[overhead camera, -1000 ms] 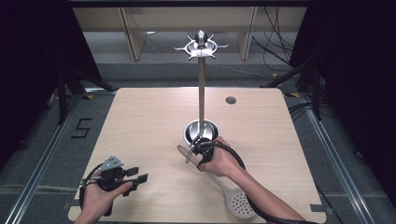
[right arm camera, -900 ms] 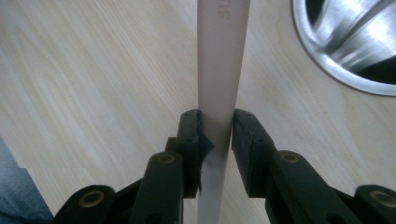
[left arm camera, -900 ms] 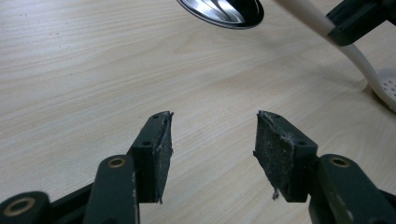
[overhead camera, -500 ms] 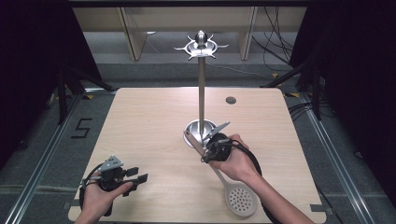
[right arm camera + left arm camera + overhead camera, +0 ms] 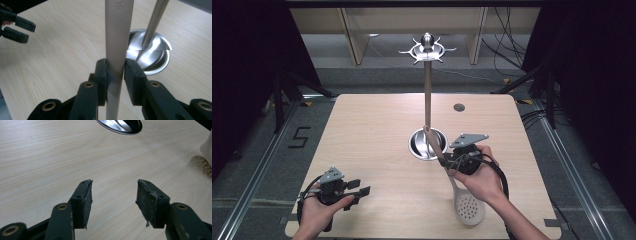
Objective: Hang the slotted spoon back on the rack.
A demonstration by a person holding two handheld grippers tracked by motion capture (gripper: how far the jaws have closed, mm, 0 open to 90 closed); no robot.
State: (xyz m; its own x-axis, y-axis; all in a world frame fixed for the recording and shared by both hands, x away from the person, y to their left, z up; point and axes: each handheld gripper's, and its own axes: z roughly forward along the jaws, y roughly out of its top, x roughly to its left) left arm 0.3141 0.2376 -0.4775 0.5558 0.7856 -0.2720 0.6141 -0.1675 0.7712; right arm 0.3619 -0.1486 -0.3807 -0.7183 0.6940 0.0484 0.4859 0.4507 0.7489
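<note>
Over the wooden table (image 5: 377, 130), the right tool (image 5: 451, 162) clamps the skimmer's handle (image 5: 117, 37) between its pads.

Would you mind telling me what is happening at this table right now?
A person works with a claw in each hand. The right claw is shut on the handle of a beige slotted spoon, lifted near the metal utensil stand, whose hooks at the top are bare. The left claw rests open over the wooden table, holding nothing.
</note>
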